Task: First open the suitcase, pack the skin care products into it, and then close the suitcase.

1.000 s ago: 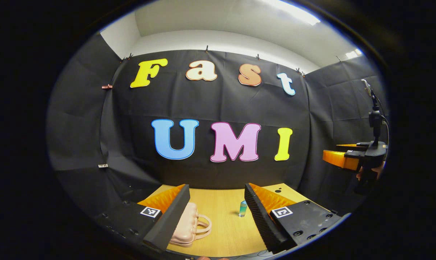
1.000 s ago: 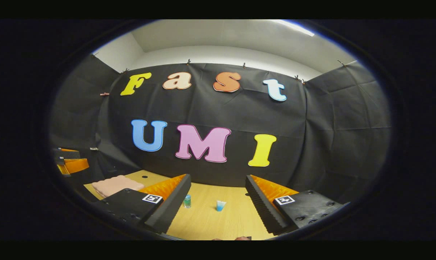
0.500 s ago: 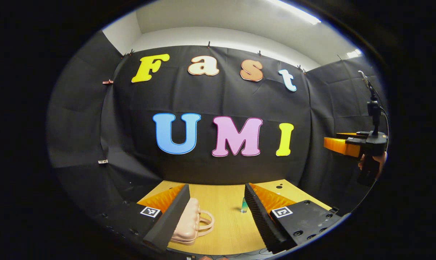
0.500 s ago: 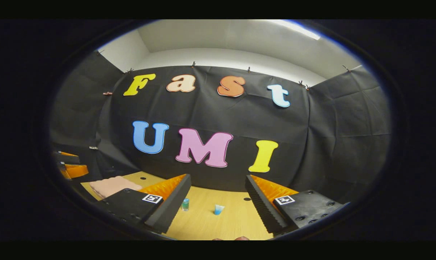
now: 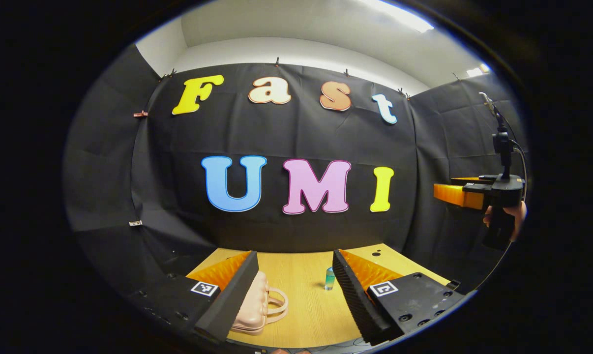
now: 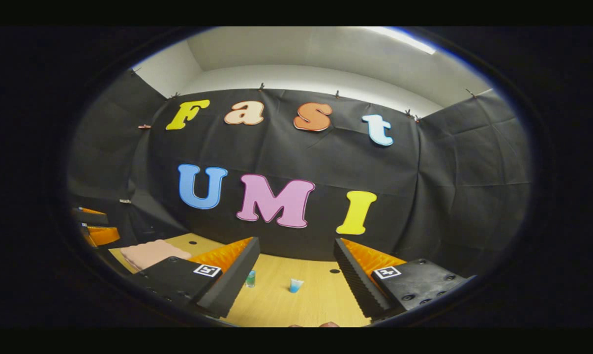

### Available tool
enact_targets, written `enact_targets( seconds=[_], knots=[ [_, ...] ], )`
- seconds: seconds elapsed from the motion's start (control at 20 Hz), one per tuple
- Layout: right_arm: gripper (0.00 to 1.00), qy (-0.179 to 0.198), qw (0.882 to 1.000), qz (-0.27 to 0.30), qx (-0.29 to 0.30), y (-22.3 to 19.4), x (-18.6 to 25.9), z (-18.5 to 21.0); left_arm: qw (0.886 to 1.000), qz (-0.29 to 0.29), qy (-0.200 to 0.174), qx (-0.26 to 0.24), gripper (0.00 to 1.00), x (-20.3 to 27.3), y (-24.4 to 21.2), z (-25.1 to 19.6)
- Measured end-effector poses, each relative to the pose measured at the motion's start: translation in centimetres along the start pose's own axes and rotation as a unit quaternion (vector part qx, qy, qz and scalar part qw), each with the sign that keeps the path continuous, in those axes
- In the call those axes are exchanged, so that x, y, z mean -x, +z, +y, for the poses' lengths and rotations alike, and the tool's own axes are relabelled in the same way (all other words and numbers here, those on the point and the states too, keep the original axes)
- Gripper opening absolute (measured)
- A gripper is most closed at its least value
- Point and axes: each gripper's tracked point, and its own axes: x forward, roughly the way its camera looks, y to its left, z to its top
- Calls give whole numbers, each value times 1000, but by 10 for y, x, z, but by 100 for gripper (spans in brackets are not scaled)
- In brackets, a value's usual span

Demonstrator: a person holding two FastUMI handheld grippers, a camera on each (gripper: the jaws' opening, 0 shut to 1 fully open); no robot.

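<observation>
Left gripper view puts the closed pink suitcase (image 5: 254, 305) on the table (image 5: 306, 314) just behind our left gripper (image 5: 291, 295), whose fingers stand apart. Our right gripper (image 6: 294, 290), also spread, sits well right of the suitcase, so we judge the left nearer.

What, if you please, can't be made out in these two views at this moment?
- Pink suitcase: left gripper view, its left part hidden behind that gripper's finger; its latch can't be seen.
- Green bottle: right gripper view, too small to tell what product it is.
- Blue-capped tube: likewise too small.
</observation>
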Motion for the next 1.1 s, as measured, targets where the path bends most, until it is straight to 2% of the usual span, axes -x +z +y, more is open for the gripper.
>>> enact_targets(
  seconds=[0.35,0.45,0.6,0.8,0.95,1.05,1.1],
  knots=[
    [96,-5,1000,-5,0,1,-1,4,999,41,-17,-2,96,-31,-51,-1],
    [96,9,1000,-16,-6,1,-6,9,999,46,-28,-4,96,-53,-74,-11],
    [96,14,1000,-16,4,-6,-29,2,995,91,-46,4,96,-91,-122,-26],
    [96,28,999,-30,7,-17,-72,-4,987,159,-4,-15,96,-153,-184,-4],
    [96,62,998,-19,-5,-50,-96,5,973,228,29,-19,96,-191,-242,12],
    [96,79,997,8,-6,-87,-114,5,952,304,42,-12,96,-213,-288,17],
    [96,92,995,11,-20,-92,-121,9,943,328,51,-7,97,-221,-305,20]
  ],
)
